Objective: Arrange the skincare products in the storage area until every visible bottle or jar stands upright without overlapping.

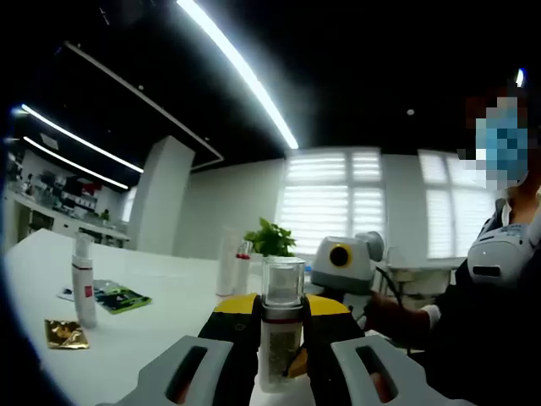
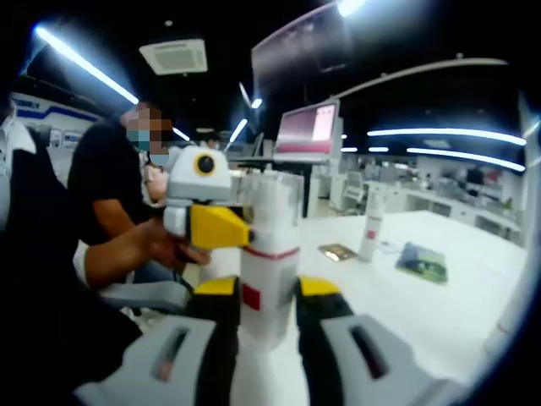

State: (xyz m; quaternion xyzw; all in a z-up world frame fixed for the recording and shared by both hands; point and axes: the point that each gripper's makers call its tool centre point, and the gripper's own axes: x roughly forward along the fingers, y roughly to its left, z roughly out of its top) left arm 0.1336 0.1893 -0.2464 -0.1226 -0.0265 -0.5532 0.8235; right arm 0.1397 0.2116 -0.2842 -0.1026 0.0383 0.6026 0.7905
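Nearest the lens at the bottom centre of the left gripper view, the left gripper [image 1: 280, 359] has its 2 yellow-and-black jaws closed narrowly around a slim bottle with a clear square cap and speckled contents [image 1: 280, 326], held upright above the white table [image 1: 152, 317]. At the bottom centre of the right gripper view, the right gripper [image 2: 269, 317] clamps a white cylindrical bottle with a red band and a red square label [image 2: 269, 271], also upright. The left gripper shows again at centre left of that view, very close to the white bottle.

Other skincare items stand apart on the table: a tall white tube with a red band [image 1: 83, 292] at lower left of the left gripper view, beside a green printed leaflet [image 1: 118, 298] and a small gold sachet [image 1: 64, 334], and 2 more white bottles [image 1: 233, 264] near a leafy green plant [image 1: 270, 238].

Risks, as a judgement: the 2 grippers sit close together, so one could knock the other's bottle askew. Both bottles are tall and narrow, so a tilted release could topple them, and setting them too near the standing tubes could tip those as well
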